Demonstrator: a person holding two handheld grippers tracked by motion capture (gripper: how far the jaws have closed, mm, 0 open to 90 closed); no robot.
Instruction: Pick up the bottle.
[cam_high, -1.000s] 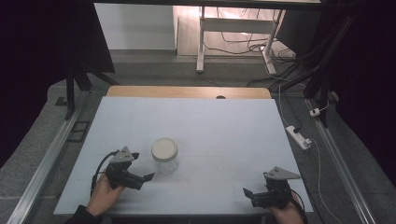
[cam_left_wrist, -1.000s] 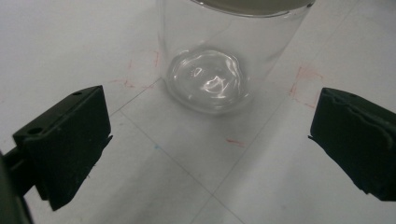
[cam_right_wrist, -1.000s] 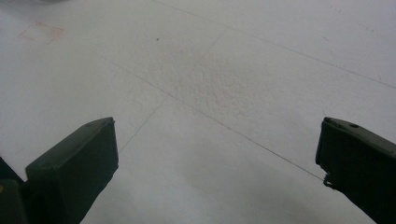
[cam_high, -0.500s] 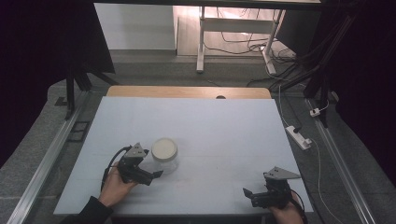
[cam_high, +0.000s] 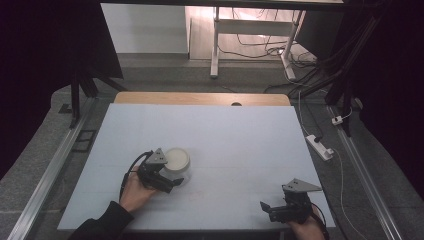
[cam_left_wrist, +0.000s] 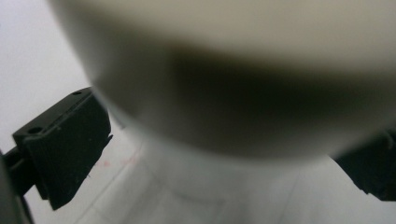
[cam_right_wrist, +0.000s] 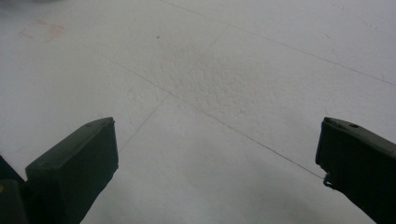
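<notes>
A clear jar (cam_high: 177, 164) with a cream-white lid stands on the pale table (cam_high: 235, 130), left of the middle. My left gripper (cam_high: 176, 181) has come in from the jar's left and is open, with one jaw on each side of the jar's lower body. In the left gripper view the jar (cam_left_wrist: 233, 70) is very close and blurred, between the spread jaws of the left gripper (cam_left_wrist: 224, 158); I cannot tell whether they touch it. My right gripper (cam_high: 266, 208) is open near the front right edge, and the right gripper (cam_right_wrist: 217, 163) has only bare table between its jaws.
A wooden strip (cam_high: 200, 98) runs along the table's far edge. A white power strip (cam_high: 320, 146) and cables lie on the floor to the right. Metal rails (cam_high: 50, 170) border the table on both sides.
My left gripper has moved forward and right, up to the jar, so its jaws now straddle it. The jar and the right gripper have not moved.
</notes>
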